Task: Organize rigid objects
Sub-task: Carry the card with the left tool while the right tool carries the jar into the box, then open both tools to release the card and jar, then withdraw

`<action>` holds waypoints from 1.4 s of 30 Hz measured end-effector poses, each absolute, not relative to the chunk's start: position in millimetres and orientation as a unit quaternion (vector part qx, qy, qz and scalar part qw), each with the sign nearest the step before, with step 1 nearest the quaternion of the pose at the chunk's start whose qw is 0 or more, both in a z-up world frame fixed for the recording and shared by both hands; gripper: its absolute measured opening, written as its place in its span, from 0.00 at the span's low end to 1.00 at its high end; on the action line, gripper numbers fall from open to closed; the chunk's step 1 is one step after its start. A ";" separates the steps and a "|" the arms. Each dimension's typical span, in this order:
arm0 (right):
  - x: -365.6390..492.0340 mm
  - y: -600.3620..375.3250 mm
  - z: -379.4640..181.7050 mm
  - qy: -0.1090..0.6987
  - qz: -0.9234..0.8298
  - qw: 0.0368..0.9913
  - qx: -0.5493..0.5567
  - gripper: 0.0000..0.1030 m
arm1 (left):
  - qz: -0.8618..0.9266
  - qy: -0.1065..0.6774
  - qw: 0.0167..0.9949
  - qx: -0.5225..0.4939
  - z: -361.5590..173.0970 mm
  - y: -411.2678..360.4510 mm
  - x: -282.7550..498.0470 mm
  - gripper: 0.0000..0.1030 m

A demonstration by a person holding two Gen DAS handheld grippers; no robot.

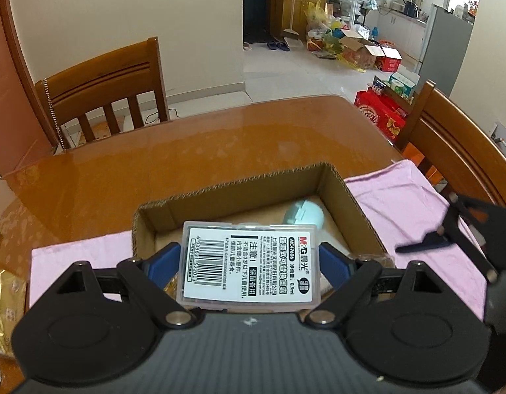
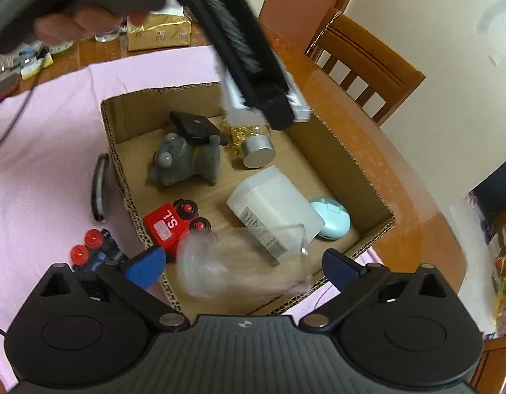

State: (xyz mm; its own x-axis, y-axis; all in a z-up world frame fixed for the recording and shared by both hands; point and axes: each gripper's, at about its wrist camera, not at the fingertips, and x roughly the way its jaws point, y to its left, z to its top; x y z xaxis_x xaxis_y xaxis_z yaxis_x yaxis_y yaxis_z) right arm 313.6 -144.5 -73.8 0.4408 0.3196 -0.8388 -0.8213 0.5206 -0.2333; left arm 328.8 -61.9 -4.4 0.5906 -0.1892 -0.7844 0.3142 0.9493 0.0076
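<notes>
- Clear plastic case (image 1: 249, 266): clamped between the left tongs (image 1: 249, 262), held above the cardboard box (image 1: 240, 180).
- Right tongs (image 2: 243, 262): spread apart, nothing firmly gripped, over the box's near edge.
- Box sits on the counter (image 1: 121, 170).

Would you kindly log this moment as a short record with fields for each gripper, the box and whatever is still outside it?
left gripper: shut on clear plastic case with barcode label, held above the cardboard box
right gripper: open, a blurred clear plastic piece between its fingers; contact unclear
box contents: grey plush toy, red toy vehicle, white container, mint round case, silver-capped jar
outside box: blue toy car with red wheels, on pink cloth
</notes>
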 end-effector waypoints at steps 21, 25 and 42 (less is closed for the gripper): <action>310.7 -161.9 -61.2 0.419 0.338 0.812 -0.226 1.00 | -0.112 0.434 0.892 0.053 -26.6 -80.2 387.5 0.92; 309.7 -160.9 -60.7 0.420 0.335 0.815 -0.218 1.00 | -0.111 0.429 0.894 0.060 -22.9 -78.2 380.5 0.95; 267.1 -169.4 -59.1 0.448 0.261 0.849 -0.104 1.00 | -0.092 0.398 0.909 0.083 1.4 -55.9 299.4 0.95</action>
